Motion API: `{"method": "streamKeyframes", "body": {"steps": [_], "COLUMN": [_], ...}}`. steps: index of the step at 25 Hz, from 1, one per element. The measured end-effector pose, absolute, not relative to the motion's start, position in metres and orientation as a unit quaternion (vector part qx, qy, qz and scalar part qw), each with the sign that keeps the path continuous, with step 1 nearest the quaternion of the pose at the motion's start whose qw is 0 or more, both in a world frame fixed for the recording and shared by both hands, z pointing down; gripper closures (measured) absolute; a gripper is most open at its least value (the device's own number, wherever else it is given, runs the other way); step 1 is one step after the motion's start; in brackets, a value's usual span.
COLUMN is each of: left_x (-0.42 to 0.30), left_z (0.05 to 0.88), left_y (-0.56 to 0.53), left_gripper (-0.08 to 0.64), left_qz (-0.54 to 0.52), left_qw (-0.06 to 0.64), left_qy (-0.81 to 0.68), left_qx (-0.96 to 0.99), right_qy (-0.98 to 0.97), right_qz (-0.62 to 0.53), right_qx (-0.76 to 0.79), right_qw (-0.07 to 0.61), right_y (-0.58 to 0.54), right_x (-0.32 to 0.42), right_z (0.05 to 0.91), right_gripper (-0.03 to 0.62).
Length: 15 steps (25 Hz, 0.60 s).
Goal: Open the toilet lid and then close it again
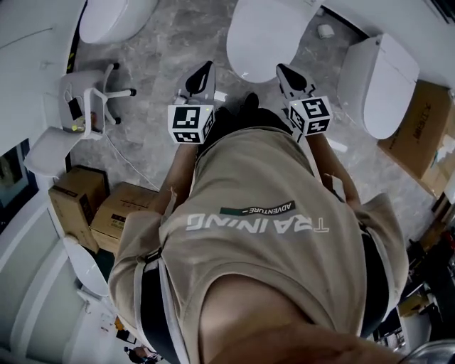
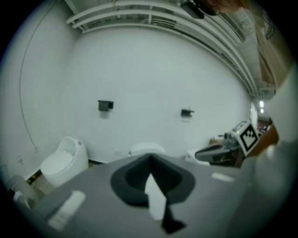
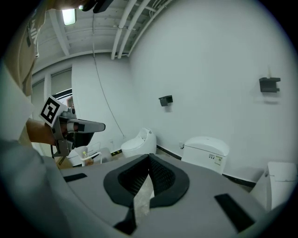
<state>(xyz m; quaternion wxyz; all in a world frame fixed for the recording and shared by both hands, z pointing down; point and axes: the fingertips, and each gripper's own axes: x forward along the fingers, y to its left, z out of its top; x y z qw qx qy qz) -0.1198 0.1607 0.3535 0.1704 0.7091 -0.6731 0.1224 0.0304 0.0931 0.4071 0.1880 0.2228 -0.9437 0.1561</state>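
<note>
A white toilet (image 1: 266, 39) with its lid down stands just ahead of me at the top of the head view. It also shows past the jaws in both gripper views (image 2: 147, 148) (image 3: 205, 151). My left gripper (image 1: 205, 70) (image 2: 150, 157) hangs short of its front left, shut and empty. To the toilet's front right is my right gripper (image 1: 283, 70) (image 3: 149, 156), its jaws meeting at the tip with nothing held. Neither touches the toilet. Each gripper appears in the other's view, the right one (image 2: 219, 153) and the left one (image 3: 88, 125).
A second toilet (image 1: 117, 18) (image 2: 63, 160) (image 3: 139, 142) stands at the left and a third (image 1: 384, 85) at the right. A white stool (image 1: 89, 99) and cardboard boxes (image 1: 106, 206) sit at my left, more cardboard (image 1: 426, 135) at the right. Black brackets (image 2: 105, 105) hang on the wall.
</note>
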Motion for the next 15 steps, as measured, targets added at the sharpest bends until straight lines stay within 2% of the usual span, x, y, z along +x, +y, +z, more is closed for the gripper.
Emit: {"method": "streamKeyframes", "body": {"steps": [7,15], "left_x": [-0.129,-0.142], "left_z": [0.365,0.372], "left_y": [0.125,0.070], "left_gripper": [0.555,0.555], "left_qz": [0.142,0.150], "left_qw": [0.180,0.146], "left_qy": [-0.614,-0.545], "left_qx": [0.755,0.812], "right_qy": [-0.917,-0.882], "right_qz": [0.192,0.200], "right_qx": [0.290,0.387], "right_qw": [0.196,0.178], "right_y": [0.091,0.070], "right_x": [0.040,0.029], "right_z": [0.415,0.404], "right_gripper": [0.578,0.578]}}
